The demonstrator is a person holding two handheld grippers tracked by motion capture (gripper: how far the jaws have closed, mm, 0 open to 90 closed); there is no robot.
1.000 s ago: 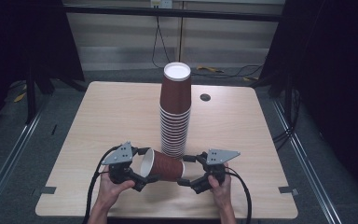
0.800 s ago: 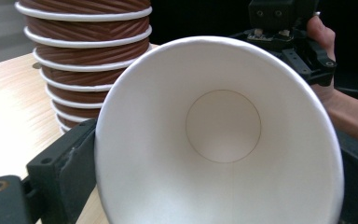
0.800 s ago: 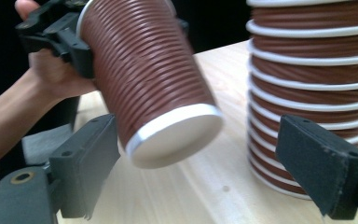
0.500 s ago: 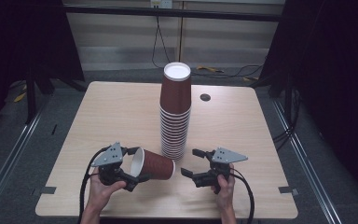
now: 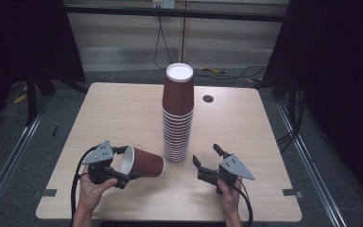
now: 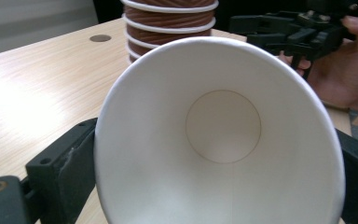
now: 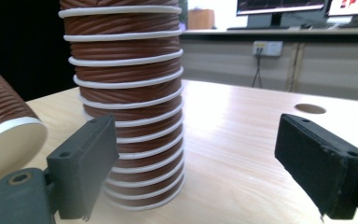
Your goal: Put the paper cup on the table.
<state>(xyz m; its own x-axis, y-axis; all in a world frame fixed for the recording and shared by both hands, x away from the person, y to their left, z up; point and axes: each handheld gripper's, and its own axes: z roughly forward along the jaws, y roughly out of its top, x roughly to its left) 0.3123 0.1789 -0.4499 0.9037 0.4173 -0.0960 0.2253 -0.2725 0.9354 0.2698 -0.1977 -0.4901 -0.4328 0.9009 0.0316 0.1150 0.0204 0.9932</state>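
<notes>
Left gripper [image 5: 123, 166]: its jaws are clamped on the rim end of a single brown paper cup [image 5: 144, 162], one jaw on each side of the mouth; in the left gripper view the two black jaws press against the white rim from left and right.

Held cup: it lies on its side in the grip — the white open mouth turned back toward the holding hand, the brown base pointing away from the gripper toward the stack. In the left gripper view the white inside and the round bottom [image 6: 223, 126] face the camera squarely.

Right gripper [image 5: 209, 162]: wide open and holding nothing; in the right gripper view its two pads [image 7: 89, 163] stand well apart with bare tabletop between them.

Cup stack [image 5: 177, 116]: a tall tower of nested brown cups, upside down, white base on top. It stands ahead of both grippers, roughly between them — just beyond the held cup's base and ahead-left of the right gripper's open jaws, near its left pad in the right gripper view [image 7: 126, 100].

Held cup from the right gripper: it shows at the far left edge of that view [image 7: 2, 135], off to the left of the jaws and apart from them.

Table [image 5: 113, 109]: pale wood, under both grippers; a small round dark hole [image 5: 208, 99] sits beyond the stack, far from both.

Hands: the person's left hand [image 5: 90, 189] and right hand [image 5: 228, 194] grasp the grippers from behind.
</notes>
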